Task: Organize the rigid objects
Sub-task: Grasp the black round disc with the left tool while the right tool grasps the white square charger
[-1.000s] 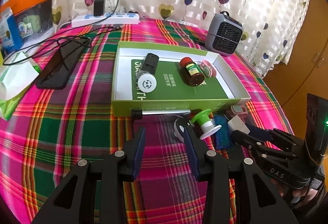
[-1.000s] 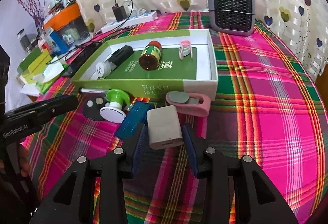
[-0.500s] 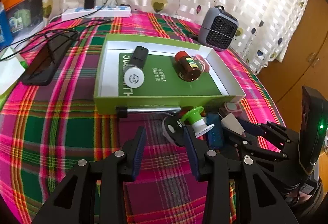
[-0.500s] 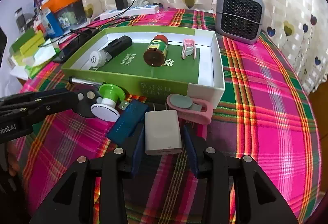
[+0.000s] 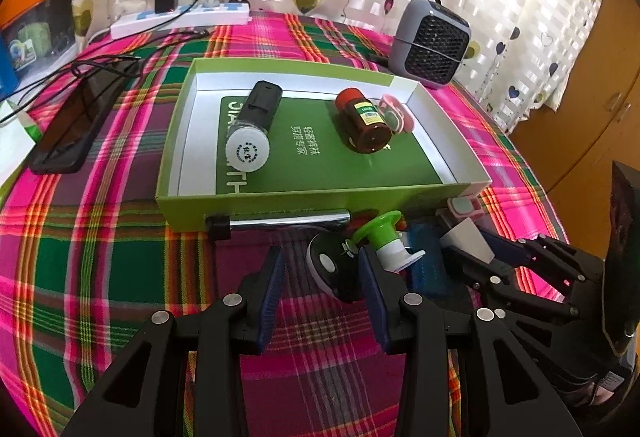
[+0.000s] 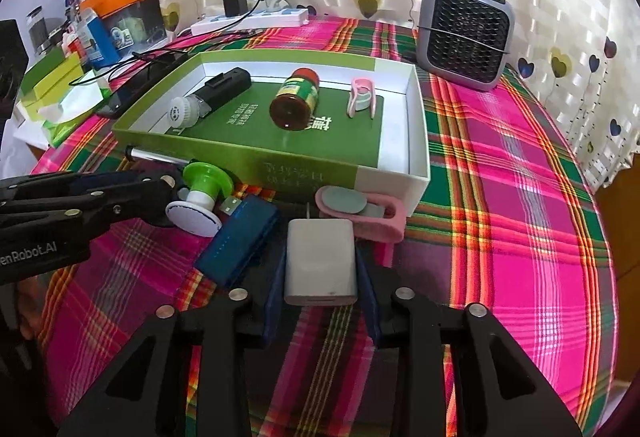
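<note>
A green and white box holds a black tube with a white cap, a brown bottle and a pink clip. My right gripper is shut on a white charger block, also in the left wrist view. My left gripper is open around a black round device. A green and white stopper, a blue USB stick, a pink clip and a silver pen lie before the box.
A grey fan heater stands at the back right. A black phone with cables lies left of the box. A power strip sits at the back. Boxes and tissues crowd the left edge.
My left gripper moved forward, so its open fingers now flank the black round device. My right gripper moved closer to the box with the charger block held.
</note>
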### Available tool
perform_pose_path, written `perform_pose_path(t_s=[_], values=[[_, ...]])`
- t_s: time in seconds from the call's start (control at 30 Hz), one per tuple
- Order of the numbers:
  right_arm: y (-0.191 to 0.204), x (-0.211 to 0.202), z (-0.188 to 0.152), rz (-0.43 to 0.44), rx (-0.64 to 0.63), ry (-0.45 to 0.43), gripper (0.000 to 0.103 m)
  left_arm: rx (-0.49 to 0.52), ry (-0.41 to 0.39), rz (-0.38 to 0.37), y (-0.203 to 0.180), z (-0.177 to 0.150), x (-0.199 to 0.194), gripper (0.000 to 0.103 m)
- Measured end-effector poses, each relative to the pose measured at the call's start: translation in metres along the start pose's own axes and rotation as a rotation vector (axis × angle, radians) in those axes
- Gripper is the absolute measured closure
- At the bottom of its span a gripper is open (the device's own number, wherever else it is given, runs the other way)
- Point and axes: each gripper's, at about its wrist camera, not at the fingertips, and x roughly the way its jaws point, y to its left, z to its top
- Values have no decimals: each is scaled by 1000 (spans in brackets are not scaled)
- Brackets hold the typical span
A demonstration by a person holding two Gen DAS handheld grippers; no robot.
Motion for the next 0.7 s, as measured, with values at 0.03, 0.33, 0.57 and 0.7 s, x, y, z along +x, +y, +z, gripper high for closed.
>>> perform_pose_path(t_s=[0.03,0.33,0.57,0.7], values=[[-1,0,0,-1,3,0,69,3,2,5,-1,0,2,66],[-2,-2,-3,3,1,-1,69,6,1,22,-3,5,10,66],[-3,-2,-3,13,11,-1,69,2,-4,26,-3,4,10,66],[-3,-2,-3,14,12,-1,69,2,-5,25,-2,3,9,66]])
